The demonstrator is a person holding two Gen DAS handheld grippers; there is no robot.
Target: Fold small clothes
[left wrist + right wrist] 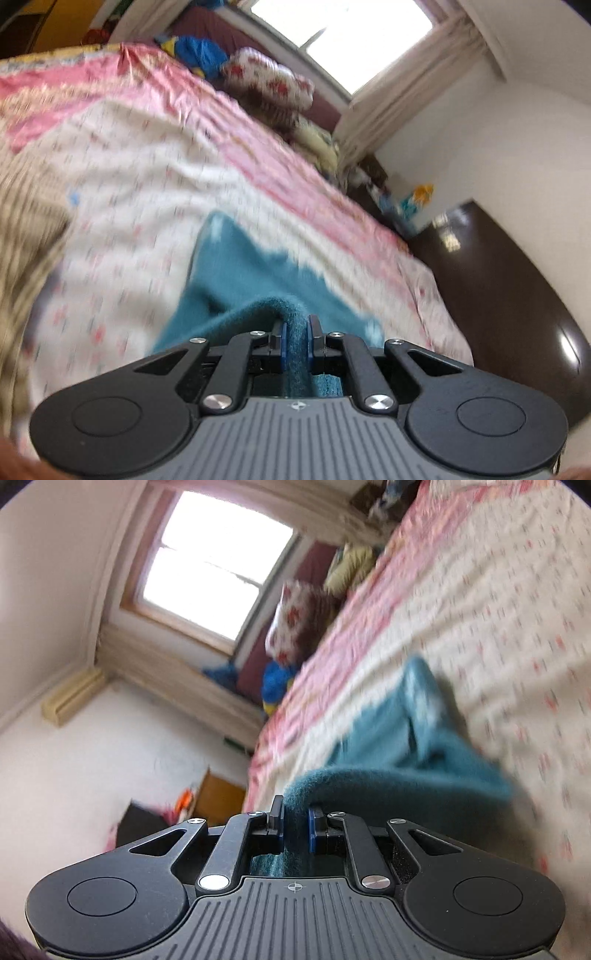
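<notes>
Left gripper [296, 328] and right gripper [295, 814] each pinch an edge of the teal garment [251, 273] above the bed [147, 192], likely to spread it for folding.

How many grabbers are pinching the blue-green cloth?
2. The left gripper pinches one edge of the teal cloth, and the right gripper pinches another edge, above the pink bedspread. Nothing else grips it in these views.

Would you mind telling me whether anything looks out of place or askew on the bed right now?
Nothing looks damaged or spilled. The teal garment is bunched rather than flat, pinched by the left claw and the right claw above the floral bedsheet. Motion blur hides finer detail.
</notes>
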